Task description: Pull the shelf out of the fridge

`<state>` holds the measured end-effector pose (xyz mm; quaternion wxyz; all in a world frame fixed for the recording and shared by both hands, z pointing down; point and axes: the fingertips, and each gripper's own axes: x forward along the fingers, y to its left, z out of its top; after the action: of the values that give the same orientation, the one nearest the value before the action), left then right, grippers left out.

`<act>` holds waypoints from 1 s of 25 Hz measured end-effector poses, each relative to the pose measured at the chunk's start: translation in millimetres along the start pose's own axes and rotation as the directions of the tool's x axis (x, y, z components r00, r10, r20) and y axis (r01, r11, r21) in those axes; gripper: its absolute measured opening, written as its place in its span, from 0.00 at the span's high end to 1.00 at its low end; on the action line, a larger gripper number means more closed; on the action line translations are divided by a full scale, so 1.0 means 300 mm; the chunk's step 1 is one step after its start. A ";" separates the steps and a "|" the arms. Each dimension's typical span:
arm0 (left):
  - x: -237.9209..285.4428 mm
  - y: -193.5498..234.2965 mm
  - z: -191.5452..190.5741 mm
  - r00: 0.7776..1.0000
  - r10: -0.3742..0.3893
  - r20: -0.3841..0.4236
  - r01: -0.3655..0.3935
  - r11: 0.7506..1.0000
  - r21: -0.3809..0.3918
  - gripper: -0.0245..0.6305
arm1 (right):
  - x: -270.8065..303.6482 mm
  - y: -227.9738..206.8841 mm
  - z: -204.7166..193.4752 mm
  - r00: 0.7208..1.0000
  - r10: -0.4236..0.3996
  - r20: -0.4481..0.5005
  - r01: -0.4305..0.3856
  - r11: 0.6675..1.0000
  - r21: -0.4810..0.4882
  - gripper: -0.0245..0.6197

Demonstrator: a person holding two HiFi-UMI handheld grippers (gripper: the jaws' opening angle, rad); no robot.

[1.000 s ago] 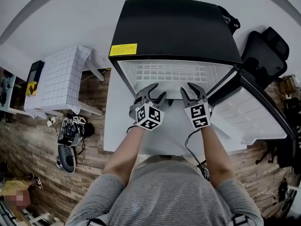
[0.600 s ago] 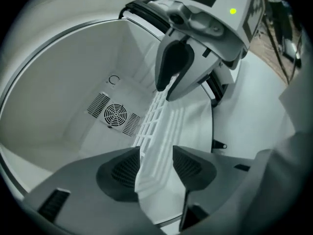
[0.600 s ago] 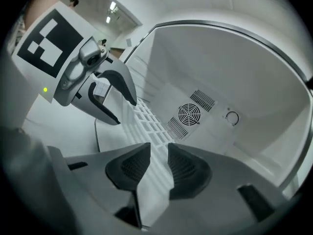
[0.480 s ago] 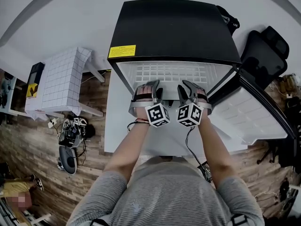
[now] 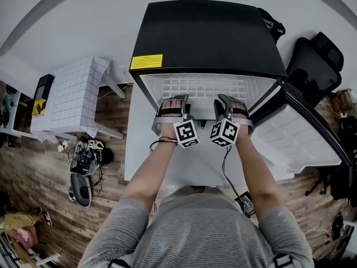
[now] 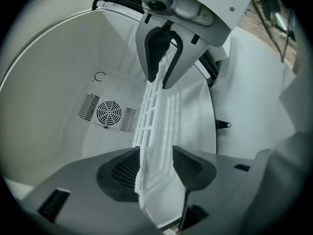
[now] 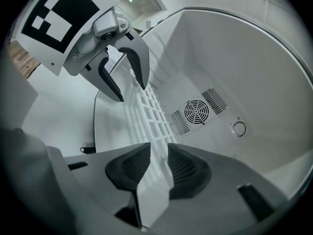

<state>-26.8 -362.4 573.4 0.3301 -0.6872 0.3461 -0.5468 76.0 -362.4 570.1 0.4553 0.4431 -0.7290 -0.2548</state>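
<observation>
The white grid shelf (image 5: 206, 86) lies inside the open fridge (image 5: 212, 35), and I have my left gripper (image 6: 155, 161) and right gripper (image 7: 159, 160) each clamped on its front edge, side by side, so it should slide out straight.

White grid shelf (image 5: 203, 88) sits level inside the open black fridge (image 5: 206, 32).

A wood-plank floor (image 5: 111, 172) is seen around a white surface (image 5: 136, 149). A pale wall (image 5: 83, 21) is seen beyond its far edge. A white gridded table (image 5: 72, 94) is set off its left edge, with cables (image 5: 83, 149) beside it, and a black chair (image 5: 312, 63) off its right.
</observation>
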 end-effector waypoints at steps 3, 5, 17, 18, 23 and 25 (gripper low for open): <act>0.009 -0.005 0.000 1.000 -0.008 0.002 0.008 1.000 0.010 0.66 | 0.016 0.009 -0.007 1.000 0.018 -0.014 -0.018 1.000 -0.016 0.78; 0.016 -0.006 -0.007 1.000 -0.008 -0.007 0.008 1.000 0.015 0.66 | 0.024 0.012 -0.015 0.999 0.025 -0.023 -0.026 0.999 -0.033 0.78; 0.053 -0.007 -0.053 0.997 0.022 -0.077 -0.013 0.992 0.123 0.66 | 0.055 0.011 -0.020 0.999 -0.006 -0.048 -0.003 0.986 -0.169 0.79; 0.055 -0.006 -0.053 0.997 0.023 -0.079 -0.013 0.991 0.130 0.66 | 0.056 0.010 -0.018 0.999 -0.016 -0.050 0.006 0.981 -0.194 0.81; 0.067 -0.010 -0.048 0.997 0.020 -0.081 -0.009 0.992 0.128 0.67 | 0.060 0.014 -0.013 0.997 -0.060 -0.051 0.041 0.949 -0.313 0.86; 0.066 0.001 -0.046 0.996 0.035 -0.081 -0.023 0.990 0.137 0.71 | 0.059 0.014 -0.011 0.996 -0.074 -0.051 0.051 0.932 -0.358 0.88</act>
<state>-37.3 -380.2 585.9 0.3695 -0.6346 0.3314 -0.5923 73.7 -375.7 582.6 0.5428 0.3842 -0.6414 -0.3827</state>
